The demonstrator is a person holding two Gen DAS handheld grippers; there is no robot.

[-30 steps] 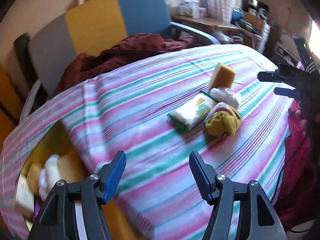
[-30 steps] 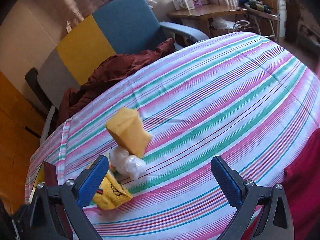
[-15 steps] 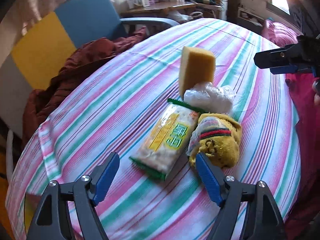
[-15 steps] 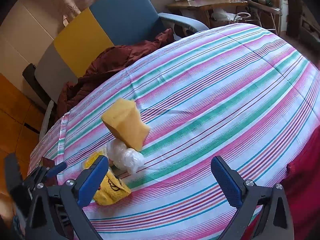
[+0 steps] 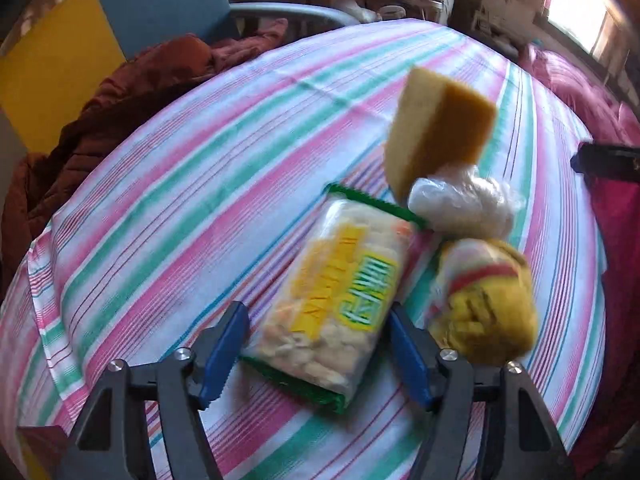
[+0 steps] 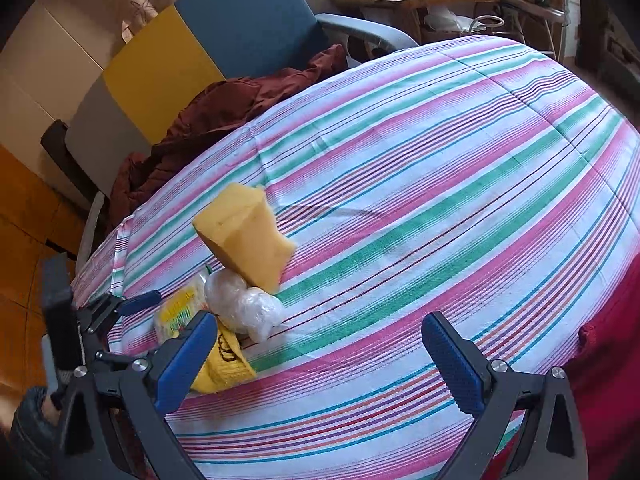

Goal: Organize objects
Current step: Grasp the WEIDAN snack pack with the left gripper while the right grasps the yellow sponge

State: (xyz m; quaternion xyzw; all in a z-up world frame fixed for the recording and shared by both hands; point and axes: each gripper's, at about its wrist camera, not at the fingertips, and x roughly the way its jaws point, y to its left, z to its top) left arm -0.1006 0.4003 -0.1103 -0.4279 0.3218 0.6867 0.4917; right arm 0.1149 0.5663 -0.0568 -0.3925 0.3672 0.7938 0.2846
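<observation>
Left gripper (image 5: 316,344) closing around the near end of the snack packet (image 5: 340,296); right pad touches, left pad not yet. Packet lies on the striped tablecloth (image 5: 180,208), beside the yellow sponge (image 5: 436,128). Right gripper (image 6: 320,356) spread wide, holding nothing.
</observation>
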